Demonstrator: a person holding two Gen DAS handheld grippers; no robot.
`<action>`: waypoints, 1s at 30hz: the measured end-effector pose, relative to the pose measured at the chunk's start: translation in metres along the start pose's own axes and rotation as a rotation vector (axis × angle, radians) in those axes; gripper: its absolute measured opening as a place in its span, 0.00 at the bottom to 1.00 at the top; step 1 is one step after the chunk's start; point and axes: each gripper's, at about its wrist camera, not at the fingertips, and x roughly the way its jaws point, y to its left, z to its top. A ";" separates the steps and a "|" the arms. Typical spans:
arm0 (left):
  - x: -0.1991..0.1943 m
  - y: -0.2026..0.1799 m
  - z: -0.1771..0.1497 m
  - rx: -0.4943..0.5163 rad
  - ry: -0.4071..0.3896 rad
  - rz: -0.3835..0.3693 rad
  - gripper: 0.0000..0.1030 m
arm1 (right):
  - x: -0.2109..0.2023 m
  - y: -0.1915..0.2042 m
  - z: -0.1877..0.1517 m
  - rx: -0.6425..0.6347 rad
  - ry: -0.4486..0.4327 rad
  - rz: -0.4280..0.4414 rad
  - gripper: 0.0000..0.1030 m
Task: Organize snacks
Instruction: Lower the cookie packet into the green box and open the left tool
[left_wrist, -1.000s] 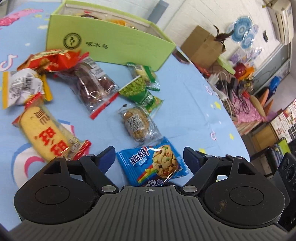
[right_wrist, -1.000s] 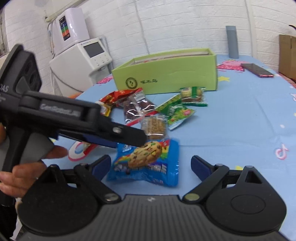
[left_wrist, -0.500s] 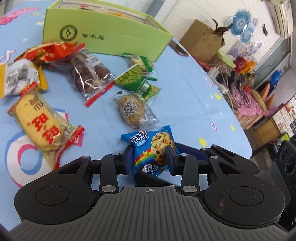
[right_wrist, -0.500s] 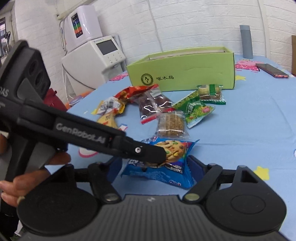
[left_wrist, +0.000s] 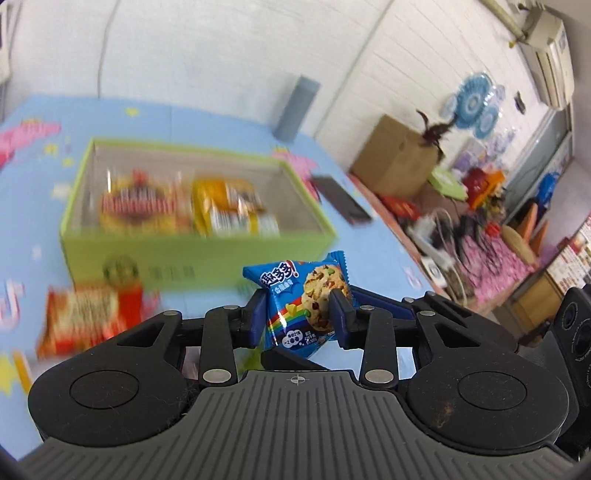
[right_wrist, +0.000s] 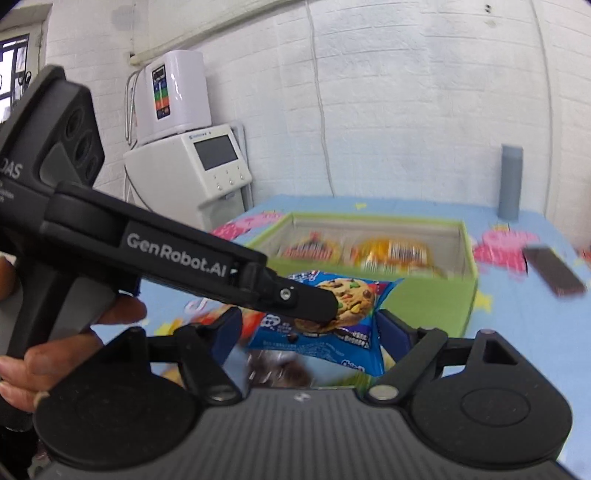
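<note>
Jaws of the left gripper (left_wrist: 297, 319) are clamped on the blue cookie packet (left_wrist: 301, 301), having closed in on it just now; the packet stands nearly upright between the 2 blue pads, lifted clear of the counter (left_wrist: 369, 243) and in front of the green box (left_wrist: 199, 254). Jaws of the right gripper (right_wrist: 308, 334) stand apart, and they have been narrowing and then easing wider; their pads sit either side of the same packet (right_wrist: 351, 332), and I cannot tell whether the right-hand pad touches its edge. From the right wrist view, the left gripper (right_wrist: 325, 304) reaches in from the left, with a person's hand (right_wrist: 66, 347) around its handle.

By size: the counter carries a light blue cloth with cartoon prints. On it, the green box lies open (right_wrist: 436, 299), with 2 wrapped snacks inside: a red and white one (left_wrist: 136, 201) on the left, a yellow one (left_wrist: 229, 208) beside it. Near the box's front left corner lies a red snack packet (left_wrist: 92, 310), blurred. Past the box's right end is a dark phone (left_wrist: 341, 201), flat on the cloth. Behind the box stands a grey cylinder (left_wrist: 297, 107), upright at the counter's far edge.
</note>
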 end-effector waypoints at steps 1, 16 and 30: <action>0.009 0.004 0.016 0.001 -0.007 0.019 0.18 | 0.016 -0.009 0.015 -0.018 0.006 0.000 0.84; 0.146 0.071 0.079 -0.002 0.113 0.094 0.35 | 0.188 -0.095 0.041 -0.007 0.236 0.019 0.92; -0.020 0.029 0.013 0.104 -0.116 0.082 0.77 | 0.012 -0.032 -0.008 0.023 0.053 -0.044 0.91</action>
